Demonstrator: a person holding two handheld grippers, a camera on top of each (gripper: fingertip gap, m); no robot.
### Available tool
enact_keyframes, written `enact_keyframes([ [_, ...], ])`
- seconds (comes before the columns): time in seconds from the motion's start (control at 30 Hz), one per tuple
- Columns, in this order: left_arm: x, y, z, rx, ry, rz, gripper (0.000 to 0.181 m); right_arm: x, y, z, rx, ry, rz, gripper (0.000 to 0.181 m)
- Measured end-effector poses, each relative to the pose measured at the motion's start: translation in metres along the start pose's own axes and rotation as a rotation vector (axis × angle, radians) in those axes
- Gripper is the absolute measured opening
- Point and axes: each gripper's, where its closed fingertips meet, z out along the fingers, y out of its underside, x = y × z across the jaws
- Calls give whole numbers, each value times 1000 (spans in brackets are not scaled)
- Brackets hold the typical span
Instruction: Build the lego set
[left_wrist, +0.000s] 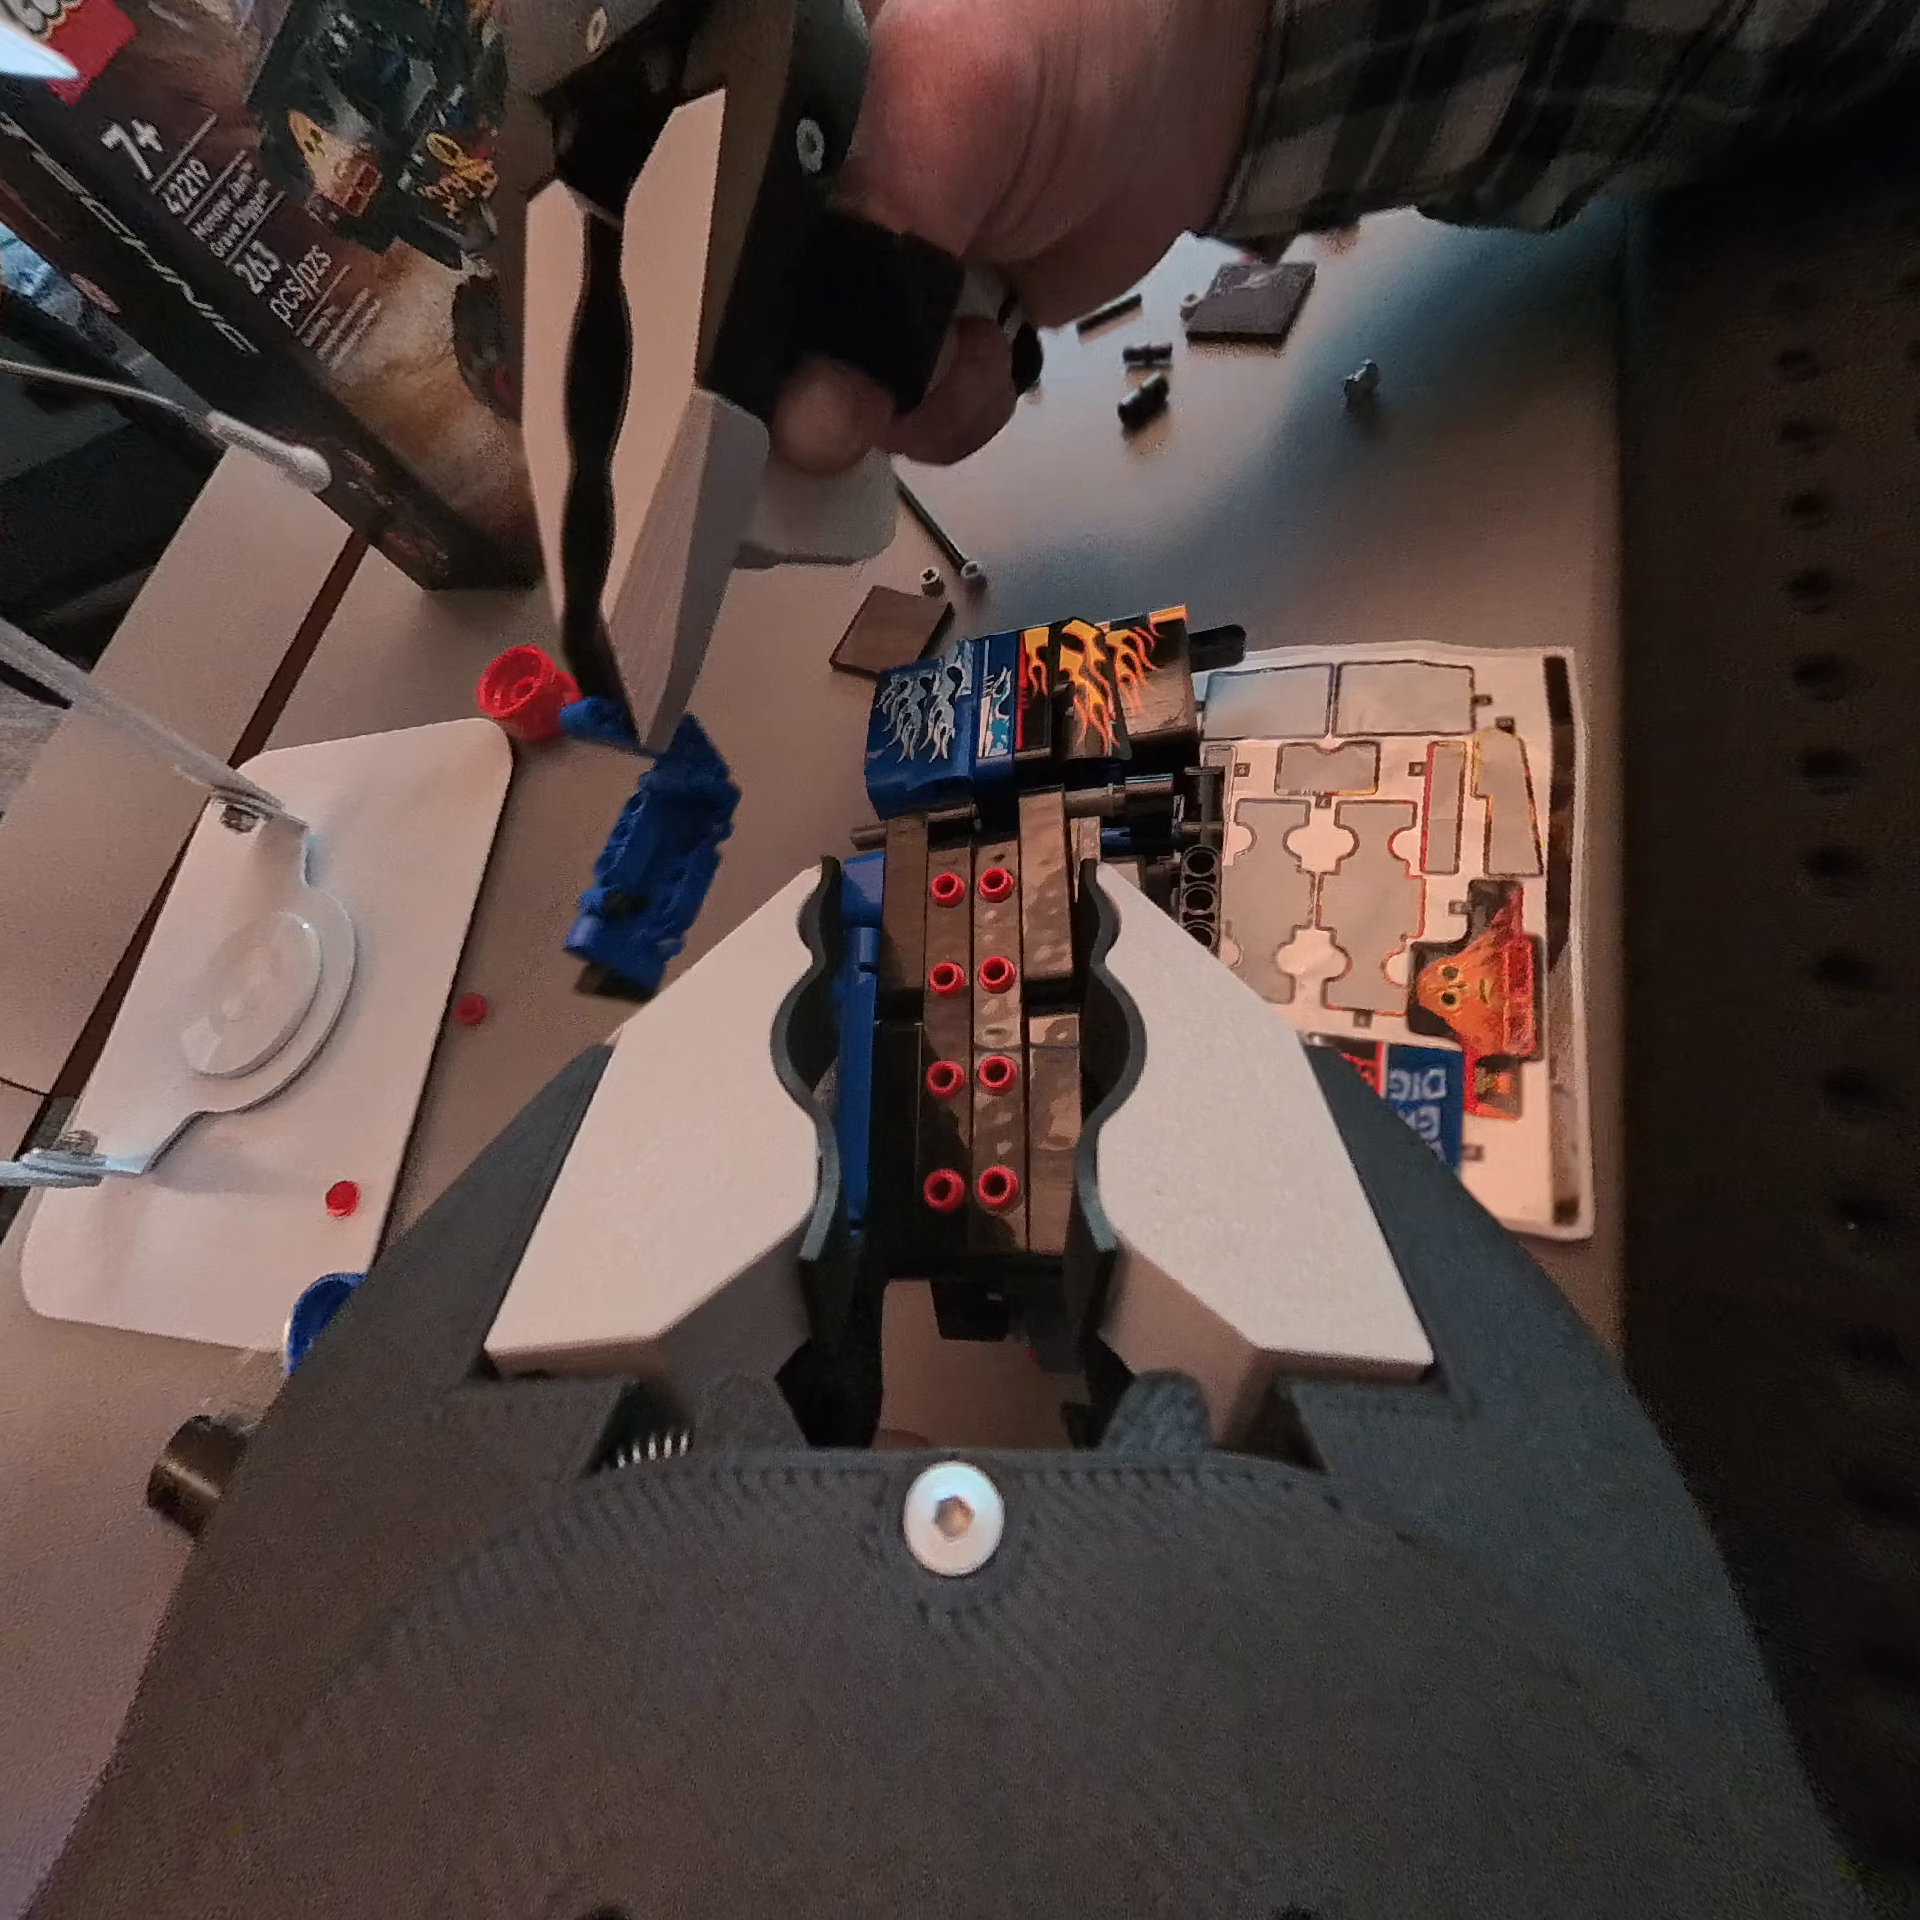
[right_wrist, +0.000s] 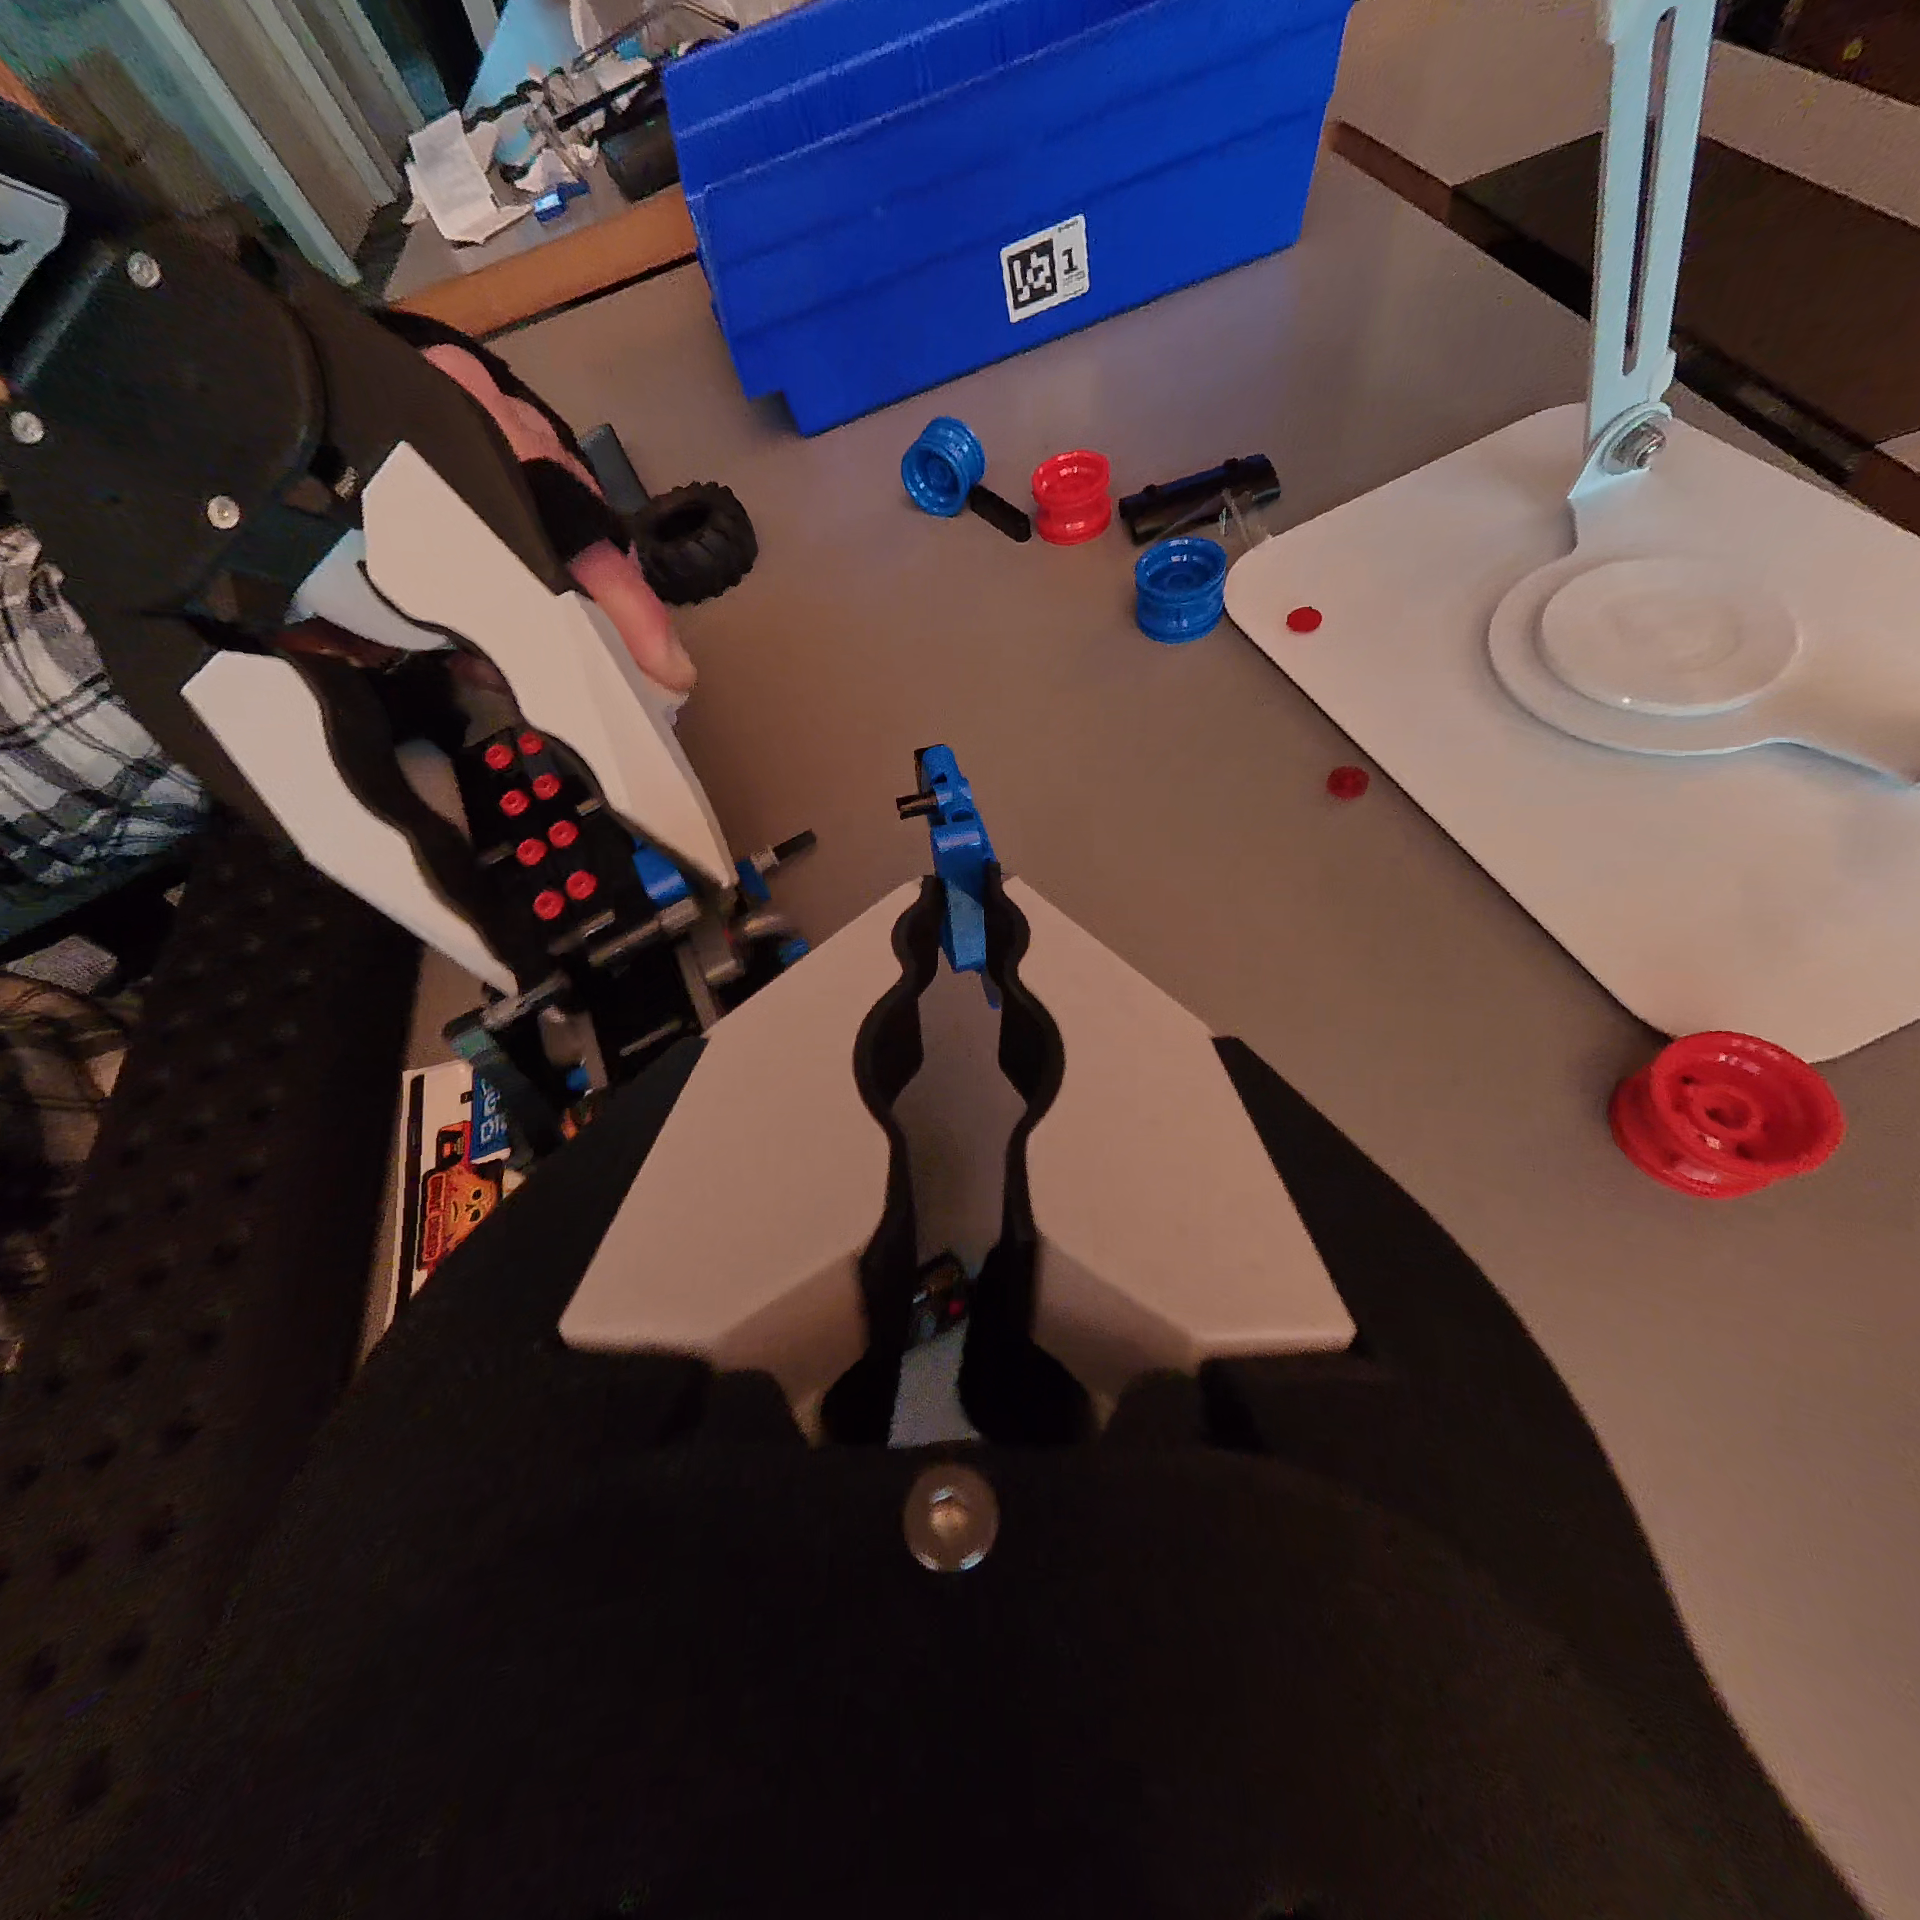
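Note:
My left gripper is shut on the black lego truck body, which has two rows of red pins on top and blue and flame-patterned panels at its far end. It holds the body above the table. My right gripper is shut on a blue lego piece that sticks out past its tips. In the left wrist view the right gripper, in a person's hand, holds this blue piece left of the truck body. In the right wrist view the left gripper with the truck body is at the left.
A blue bin stands at the back. Blue wheels, red wheels and a black tyre lie on the table. A white stand base is at the right. A sticker sheet and the set's box lie nearby.

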Motion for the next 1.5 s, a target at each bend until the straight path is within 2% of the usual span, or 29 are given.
enact_keyframes([
  [0.13,-6,6,-7,-16,-19,15,46,2,4,-6,-20,14,-10,6],
  [0.3,-9,8,-14,-17,-14,-9,55,12,26,12,-133,19,18,7],
  [0.4,-6,9,-14,-23,8,-12,52,17,40,26,-228,43,-48,7],
  [0.47,-5,9,-13,-25,6,-13,46,16,41,33,-231,25,-53,7],
  [0.53,-6,9,-12,-21,-7,-17,45,16,43,36,-238,23,-77,14],
  [0.7,-6,9,-12,3,-11,-22,45,13,37,30,-195,-2,-61,16],
  [0.83,-6,9,-12,11,-11,-16,45,13,36,25,-207,7,-60,32],
  [0.93,-6,8,-12,18,-14,-16,45,12,25,12,-184,34,-88,34],
  [1.07,-5,8,-12,28,-12,-7,45,-21,1,-9,-102,-50,-134,29],
  [1.2,-6,7,-13,14,-50,36,42,-52,1,-8,-99,-162,-57,29],
  [1.3,-8,7,-14,-35,-148,154,39,-64,1,-4,-63,-233,79,11],
  [1.5,-4,-3,-12,-58,-249,342,38,-62,7,3,-22,-310,307,18],
])
